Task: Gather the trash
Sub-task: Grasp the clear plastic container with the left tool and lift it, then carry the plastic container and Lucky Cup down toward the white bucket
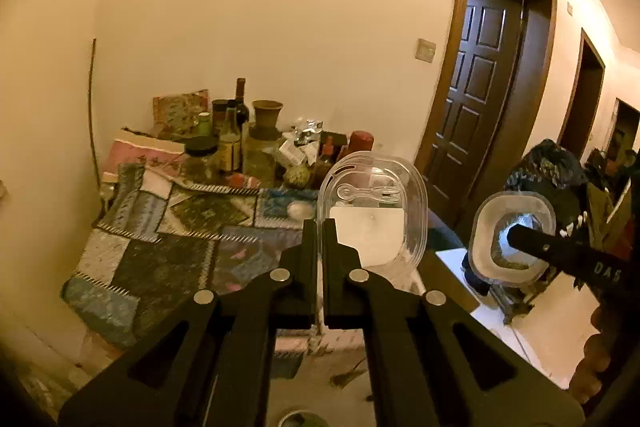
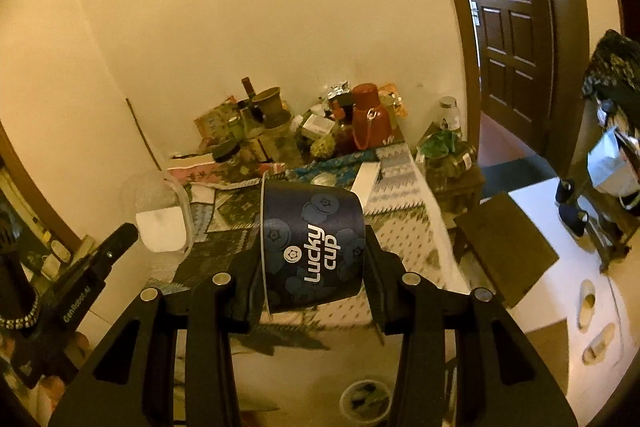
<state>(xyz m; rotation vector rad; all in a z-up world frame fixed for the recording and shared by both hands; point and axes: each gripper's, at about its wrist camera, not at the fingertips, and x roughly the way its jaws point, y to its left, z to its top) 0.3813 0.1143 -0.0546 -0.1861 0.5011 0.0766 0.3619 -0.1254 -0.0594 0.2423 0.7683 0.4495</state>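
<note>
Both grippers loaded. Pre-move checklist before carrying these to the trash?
1. Left gripper closed on the clear lid: ok, fingers pinch its edge.
2. Right gripper closed on the Lucky cup: ok, fingers clamp both sides.
3. Cup empty: cannot tell, it lies sideways and its inside is hidden in the right wrist view.
4. Lid clear of the patchwork table: ok, held above it.
5. Grippers apart from each other: ok.
6. Trash bin located: cannot tell, only a small round container shows on the floor.
</note>
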